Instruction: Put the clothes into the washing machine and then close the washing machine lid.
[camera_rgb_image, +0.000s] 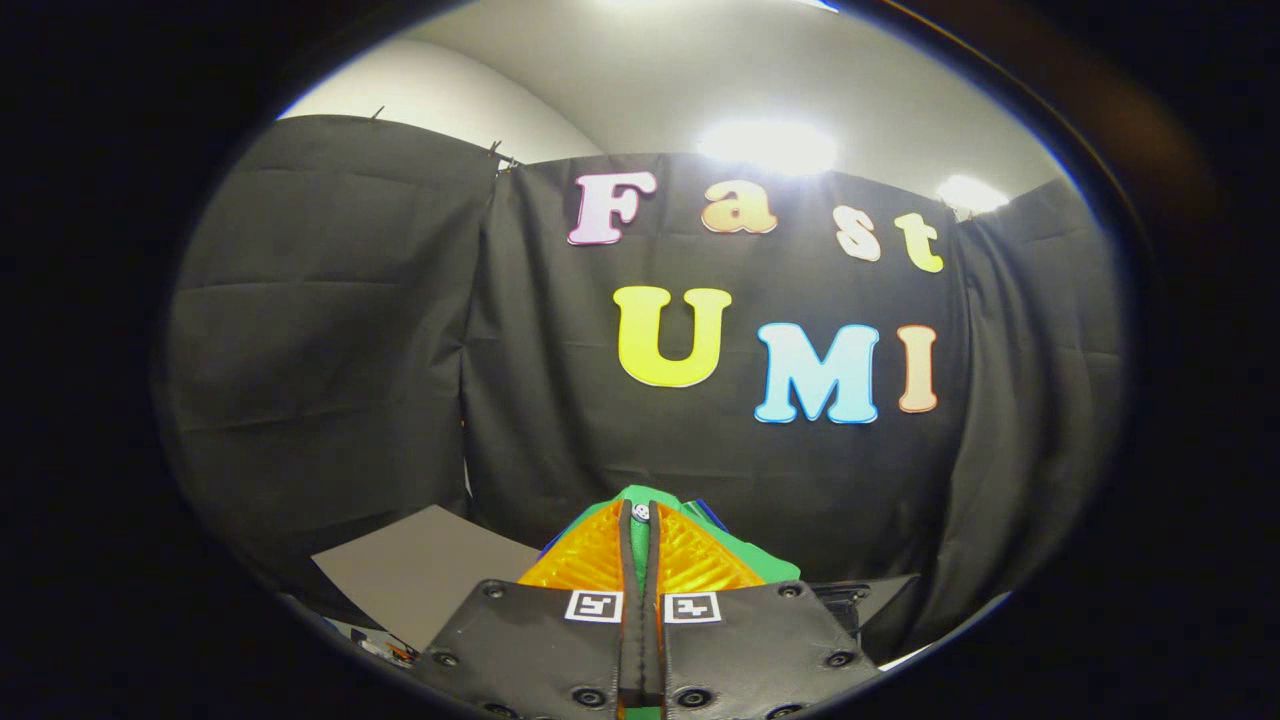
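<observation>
- Gripper (640, 545) raised and aimed at the black cloth wall (330, 330) of the booth, fingers (600, 555) drawn nearly together, only a thin slit left between them.
- Green cloth (735, 550) pinched in that slit: a strip of it visible between the fingers, more spilling out past the tips and off to the right side. Looks held on both sides, so taken as clamped on the garment.
- A sliver of blue (708, 512) just beyond the tips beside the green; cannot tell whether part of the same garment or a second piece.
- Small round metal part (641, 512) at the tips, perhaps a snap or button on the garment; too small to be sure.
- Flat grey-brown surface (420, 570) low to the left of the fingers, likely the bench top or a panel; a dark object (850, 595) low on the right, unidentifiable.
- Washing machine and its lid not made out from here, so distance to the drum unknown.
- Handling, as a judgement: soft, light, limp fabric; no risk of breakage, little weight on the grip, but apt to drape, swing and catch on the drum opening.
- Hold appears to sit on a bunched fold rather than a single edge, which should resist slipping; a thin single layer would pull free more easily.
- Loose hanging part probably needs to clear the rim before release, otherwise the lid could close on a trailing edge.
</observation>
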